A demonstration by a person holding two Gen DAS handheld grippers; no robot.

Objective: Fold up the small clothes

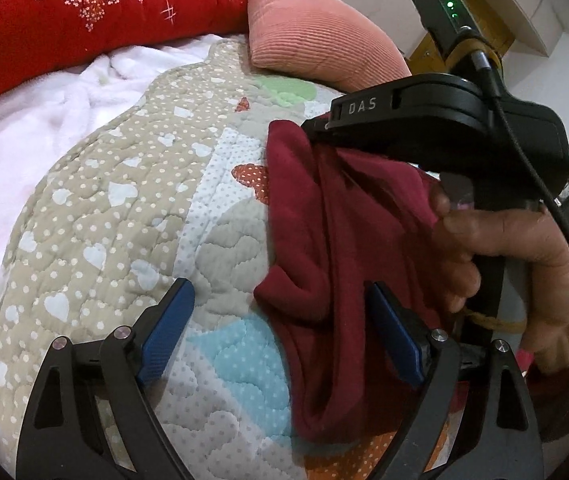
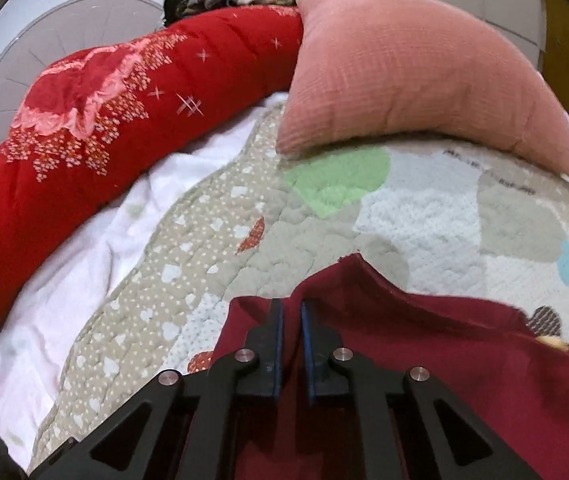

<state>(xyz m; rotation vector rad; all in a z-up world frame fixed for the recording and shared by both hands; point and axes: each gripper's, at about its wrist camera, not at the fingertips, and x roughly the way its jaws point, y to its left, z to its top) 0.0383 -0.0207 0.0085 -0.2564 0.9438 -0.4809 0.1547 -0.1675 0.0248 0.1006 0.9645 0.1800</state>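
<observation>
- Red quilted bolster (image 2: 96,136) with pink floral embroidery lies along the far left, on a white fleecy blanket (image 2: 80,264).
- Beige patchwork quilt (image 1: 96,208) with white hearts and dots covers the bed.
- Left gripper (image 1: 280,332) stands wide open just above the quilt, blue pads clear of cloth, its right finger just beside the garment.
- Dark maroon knit garment (image 1: 336,248) hangs bunched from the right gripper (image 2: 291,344), whose jaws are pinched together on a fold.
- Salmon-pink ribbed pillow (image 2: 416,76) rests on the quilt at the far right.
</observation>
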